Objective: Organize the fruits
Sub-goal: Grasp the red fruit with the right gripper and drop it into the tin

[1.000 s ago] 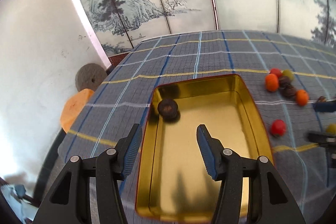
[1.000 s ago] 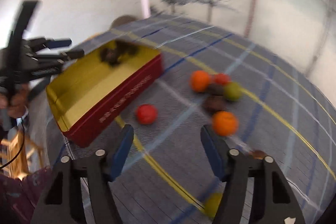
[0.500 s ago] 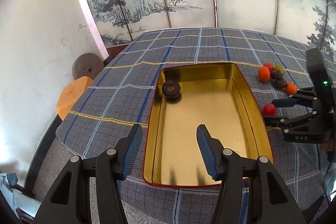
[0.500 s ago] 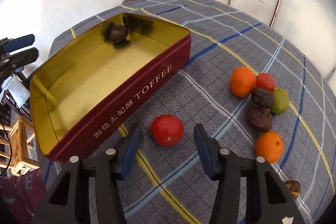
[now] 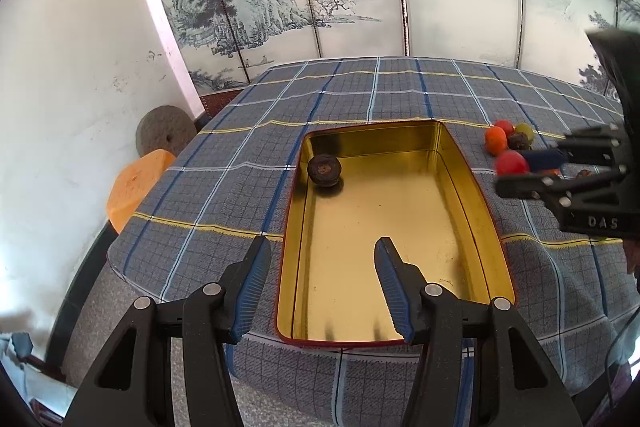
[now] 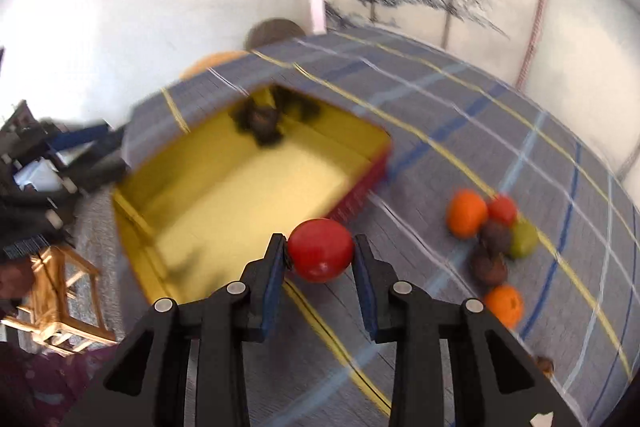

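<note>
Gold-lined tin tray (image 5: 460, 163), red on its outer wall (image 6: 360, 187), lay on the counter under a blue-grey checked cloth (image 5: 240, 187). Held a single dark brown fruit (image 5: 324, 169) in its far left corner as seen from the left wrist, close against the wall; otherwise showed only bare gold floor. Appeared blurred in the right wrist view, with the same dark fruit (image 6: 262, 123) at the far end.

Left gripper (image 5: 320, 291) hovered over the near end of the tray, fingers (image 5: 250, 291) spread wide apart with nothing between them; one finger over the cloth, the other over the tray floor.

Right gripper (image 6: 320, 255) closed on a red fruit (image 6: 320, 255), both fingers (image 6: 274, 285) pressed against its sides, held above the cloth just beside the tray's long red wall. Seen from the left wrist as a black frame at the right edge with the red fruit (image 5: 512, 163) at its tip, outside the tray.

Loose cluster on the cloth to the right of the tray: a large orange fruit (image 6: 466, 213), a small red one (image 6: 503, 209), a green one (image 6: 524, 239), two dark brown ones (image 6: 496, 235) (image 6: 488, 267), touching or nearly so. A second orange fruit (image 6: 505, 305) sat just beside the cluster, nearer the camera. A small brown item (image 6: 545, 363) lay apart, too small to identify.
</note>
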